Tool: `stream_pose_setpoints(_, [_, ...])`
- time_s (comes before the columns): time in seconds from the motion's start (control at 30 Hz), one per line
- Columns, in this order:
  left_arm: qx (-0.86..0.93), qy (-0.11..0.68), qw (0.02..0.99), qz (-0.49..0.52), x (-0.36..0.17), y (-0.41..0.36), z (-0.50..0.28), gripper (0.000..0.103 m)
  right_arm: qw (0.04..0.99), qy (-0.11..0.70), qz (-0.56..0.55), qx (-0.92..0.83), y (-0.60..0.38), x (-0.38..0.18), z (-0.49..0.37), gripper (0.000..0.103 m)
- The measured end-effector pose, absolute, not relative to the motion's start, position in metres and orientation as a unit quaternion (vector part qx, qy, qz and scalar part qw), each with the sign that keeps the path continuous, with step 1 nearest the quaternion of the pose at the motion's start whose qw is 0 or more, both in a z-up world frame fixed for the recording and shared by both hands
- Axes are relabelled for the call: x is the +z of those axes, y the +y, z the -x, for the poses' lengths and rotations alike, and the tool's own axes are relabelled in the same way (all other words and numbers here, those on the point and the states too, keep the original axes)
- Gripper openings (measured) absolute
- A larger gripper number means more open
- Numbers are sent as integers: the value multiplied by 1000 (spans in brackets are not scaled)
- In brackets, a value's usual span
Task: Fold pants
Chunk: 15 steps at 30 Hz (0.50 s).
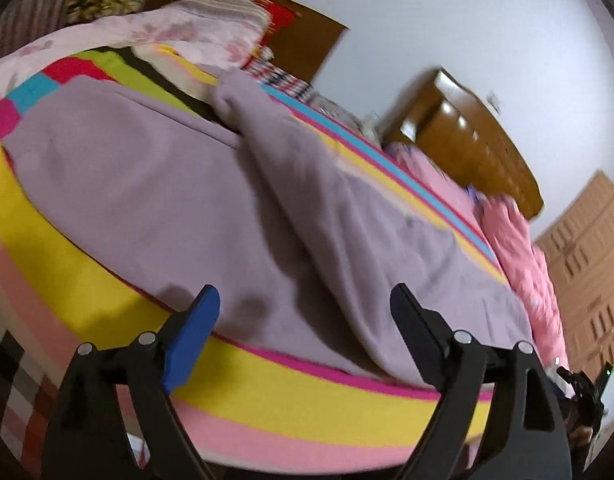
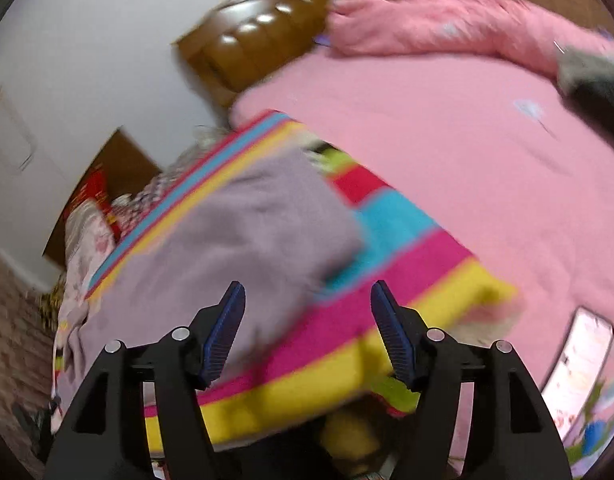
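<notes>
Mauve pants (image 1: 187, 208) lie spread on a bright striped blanket (image 1: 307, 396), with one leg folded over and a thick ridge of cloth running down the middle. My left gripper (image 1: 305, 312) hovers over the near edge of the pants, jaws wide apart and nothing between them. In the right wrist view the same pants (image 2: 243, 248) show as a blurred mauve slab on the striped blanket (image 2: 407, 276). My right gripper (image 2: 309, 336) stands open above the pants' near corner, its ribbed blue pads clear of the cloth.
A pink quilt (image 2: 447, 128) covers the bed beyond the blanket, with a bunched pink cover (image 1: 519, 248) near the brown padded headboard (image 2: 275, 36). A phone (image 2: 579, 360) lies on the quilt at right. Floral bedding (image 1: 139, 36) is piled at the far left.
</notes>
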<state>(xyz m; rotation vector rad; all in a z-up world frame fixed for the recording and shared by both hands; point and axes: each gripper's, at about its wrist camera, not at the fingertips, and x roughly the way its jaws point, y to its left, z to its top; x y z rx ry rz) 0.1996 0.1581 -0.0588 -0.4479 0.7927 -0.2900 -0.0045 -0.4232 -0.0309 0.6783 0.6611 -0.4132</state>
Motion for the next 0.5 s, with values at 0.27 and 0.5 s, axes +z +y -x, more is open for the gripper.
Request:
stream_pose_setpoints(0.27, [-101,403,892,176,-43,166,-250,89,909,359,-187,101,-247,4,-191,64])
stream_pose_setpoints(0.5, [17,369,900,233,-37,266,-244,89,862,383,-143,299,-84,16,-305,64])
